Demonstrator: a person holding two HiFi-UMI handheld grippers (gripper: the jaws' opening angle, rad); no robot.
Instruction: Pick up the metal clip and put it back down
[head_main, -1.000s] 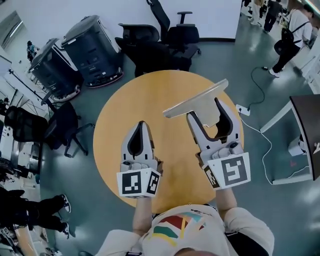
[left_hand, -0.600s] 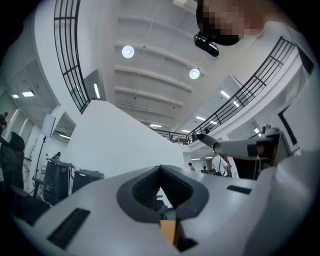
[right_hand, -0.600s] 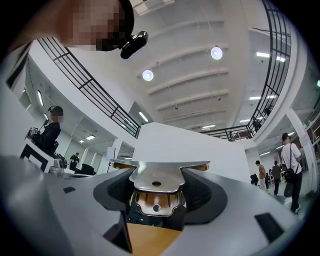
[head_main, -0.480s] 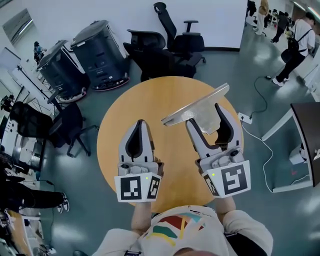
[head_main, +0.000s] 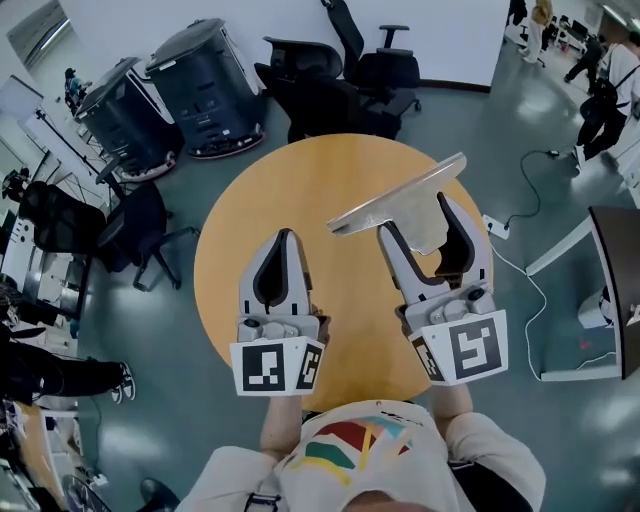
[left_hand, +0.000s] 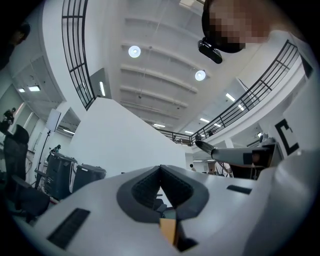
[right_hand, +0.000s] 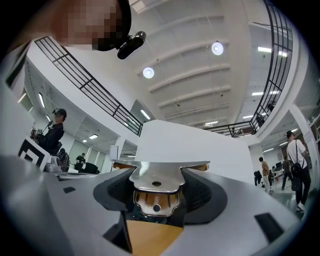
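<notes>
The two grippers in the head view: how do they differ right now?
The left gripper has its fingers pressed together; the right gripper has them apart. The left gripper holds nothing; the right gripper grips the wide metal clip. Both point forward over the round wooden table.

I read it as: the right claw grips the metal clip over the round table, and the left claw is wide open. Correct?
Not quite. The left claw is shut, its jaws pressed together with nothing between them, as the left gripper view shows. The rest holds: the right claw grips the metal clip over the round table.
</notes>
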